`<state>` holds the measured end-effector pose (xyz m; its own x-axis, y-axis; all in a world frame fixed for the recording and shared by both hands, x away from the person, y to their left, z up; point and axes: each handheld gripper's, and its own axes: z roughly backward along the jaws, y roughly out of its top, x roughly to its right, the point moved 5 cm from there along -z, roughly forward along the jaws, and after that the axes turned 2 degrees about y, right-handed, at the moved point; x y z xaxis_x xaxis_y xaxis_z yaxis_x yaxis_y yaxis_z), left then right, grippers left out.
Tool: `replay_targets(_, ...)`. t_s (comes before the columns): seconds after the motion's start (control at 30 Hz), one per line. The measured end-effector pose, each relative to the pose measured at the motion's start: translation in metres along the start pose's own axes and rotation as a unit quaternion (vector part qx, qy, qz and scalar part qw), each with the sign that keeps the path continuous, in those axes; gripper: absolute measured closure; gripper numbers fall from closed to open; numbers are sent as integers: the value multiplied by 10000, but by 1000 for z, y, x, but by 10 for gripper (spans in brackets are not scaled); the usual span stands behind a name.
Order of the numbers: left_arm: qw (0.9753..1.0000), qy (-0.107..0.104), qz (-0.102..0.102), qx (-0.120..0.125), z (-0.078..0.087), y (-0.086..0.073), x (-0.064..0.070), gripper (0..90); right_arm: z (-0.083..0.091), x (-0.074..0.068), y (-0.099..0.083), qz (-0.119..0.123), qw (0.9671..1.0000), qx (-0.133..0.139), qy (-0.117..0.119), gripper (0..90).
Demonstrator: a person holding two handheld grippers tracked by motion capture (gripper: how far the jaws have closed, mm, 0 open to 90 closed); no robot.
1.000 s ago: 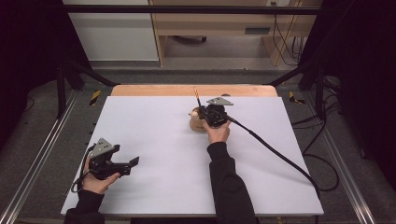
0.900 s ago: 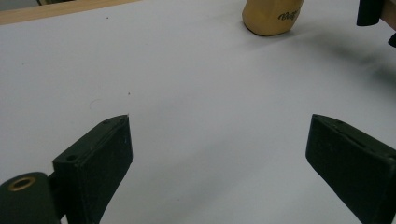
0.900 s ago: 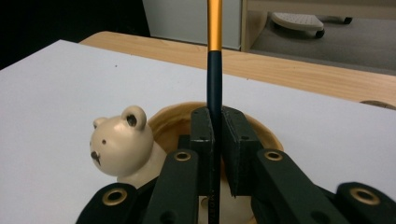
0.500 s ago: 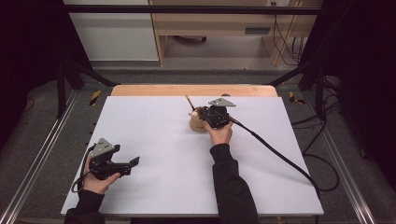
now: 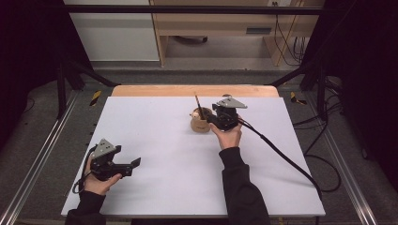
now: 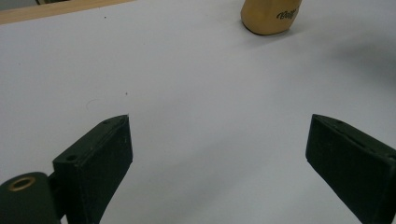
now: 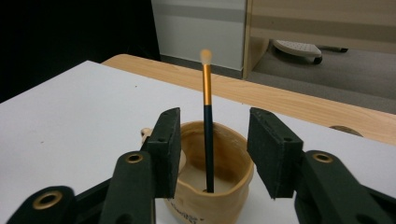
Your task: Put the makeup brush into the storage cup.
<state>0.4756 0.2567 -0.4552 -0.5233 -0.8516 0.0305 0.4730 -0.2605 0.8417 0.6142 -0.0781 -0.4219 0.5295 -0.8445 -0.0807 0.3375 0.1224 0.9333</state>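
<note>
A tan ceramic cup (image 5: 199,123) stands on the white table (image 5: 164,140), right of centre toward the far edge. A thin brush (image 5: 199,106) with a dark handle and gold ferrule stands nearly upright in it. My right gripper (image 5: 212,120) is just right of the cup. In the right gripper view the cup (image 7: 233,186) and brush (image 7: 207,88) sit between the spread jaws, and neither jaw touches the brush. My left gripper (image 5: 135,164) rests near the front left, open and holding nothing. In the left gripper view, far beyond my left gripper (image 6: 219,140), is the cup (image 6: 271,16).
A bare wooden strip (image 5: 195,90) runs along the table's far edge. The right gripper's black cable (image 5: 281,154) trails off the right side to the floor. Dark frame posts (image 5: 61,79) and a cabinet (image 5: 117,33) stand beyond the table.
The brush's tip swung left in the cup, then came back to nearly upright. The right gripper stayed beside the cup. The left gripper has not moved.
</note>
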Motion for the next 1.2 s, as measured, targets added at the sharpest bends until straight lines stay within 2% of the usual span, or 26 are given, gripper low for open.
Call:
replay_targets(0.1,10000,11,-2,11,0,0,0,69,11,-2,1,99,9999,8,11,466)
replay_targets(0.13,10000,10,0,16,0,0,0,69,19,-3,0,82,10000,24,50,417)
replay_targets(0.2,10000,11,4,23,0,0,1,69,23,-4,0,107,9999,26,59,395)
replay_targets(0.23,10000,12,3,25,0,0,1,69,30,-5,-2,105,9999,12,88,341)
replay_targets(0.27,10000,15,-9,13,0,0,1,69,30,-5,-2,105,9999,12,88,341)
replay_targets(0.33,10000,22,-27,1,-1,0,1,69,37,-6,-4,202,9998,-23,74,290)
replay_targets(0.5,10000,19,-15,11,-1,0,1,68,57,-9,-11,264,9995,-24,160,183)
replay_targets(0.73,10000,10,-4,30,-1,0,1,67,78,-8,-19,291,9995,23,133,111)
replay_targets(0.77,10000,-2,7,50,-1,0,2,66,85,-6,-22,259,9996,41,116,96)
replay_targets(1.07,9999,-15,62,106,0,1,2,64,109,3,-32,315,9995,21,2,62)
replay_targets(1.2,9999,-21,69,135,1,2,1,64,123,7,-37,238,9997,28,-34,53)
